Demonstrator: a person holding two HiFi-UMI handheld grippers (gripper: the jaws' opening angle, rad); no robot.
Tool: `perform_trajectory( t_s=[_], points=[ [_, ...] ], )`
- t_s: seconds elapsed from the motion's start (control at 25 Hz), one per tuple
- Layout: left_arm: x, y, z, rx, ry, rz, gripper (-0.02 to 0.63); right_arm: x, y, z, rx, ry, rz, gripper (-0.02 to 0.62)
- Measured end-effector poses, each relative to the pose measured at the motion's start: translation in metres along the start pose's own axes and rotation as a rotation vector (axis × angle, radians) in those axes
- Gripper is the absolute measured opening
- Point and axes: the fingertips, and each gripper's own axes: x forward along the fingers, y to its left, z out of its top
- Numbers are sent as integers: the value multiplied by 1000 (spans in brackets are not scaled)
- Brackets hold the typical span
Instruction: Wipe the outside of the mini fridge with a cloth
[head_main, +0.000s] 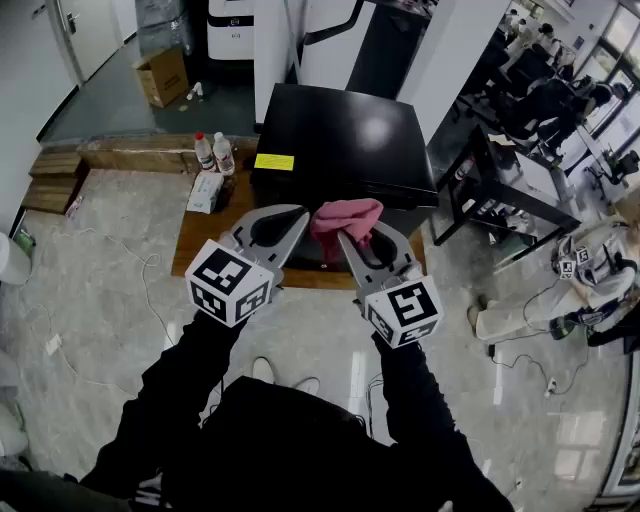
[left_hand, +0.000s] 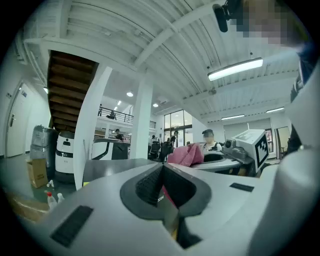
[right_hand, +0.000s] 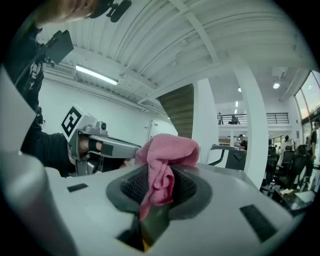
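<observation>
Pink cloth (right_hand: 168, 152) sits clamped between the right gripper's (right_hand: 161, 172) jaws.

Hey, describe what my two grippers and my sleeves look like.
The left gripper and right gripper are pale grey, with tapering jaws and dark ribbed pads. Each carries a white cube with black square markers. Both sleeves are black.

Two clear plastic bottles with red caps (head_main: 204, 150) stand side by side on a low brown wooden platform (head_main: 200, 240). A flat white packet (head_main: 205, 191) lies just in front of them. An open brown cardboard box (head_main: 163, 76) sits well behind. A black metal-frame table (head_main: 500, 185) is at right. A thin white cable (head_main: 150, 290) trails over the grey tiled floor (head_main: 90, 250). A person in white clothing (head_main: 560, 290) sits at far right.
</observation>
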Motion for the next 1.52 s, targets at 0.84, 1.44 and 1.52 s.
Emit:
perform_trajectory(
  t_s=[0.84, 1.44, 1.52],
  points=[
    [76, 179, 84, 60, -5, 182, 6, 174, -106, 61, -230, 128, 55, 103],
    [159, 335, 31, 35, 95, 162, 6, 386, -193, -12, -354, 447, 67, 103],
    [168, 349, 20, 29, 109, 163, 6, 406, -198, -25, -345, 486, 84, 103]
  ],
)
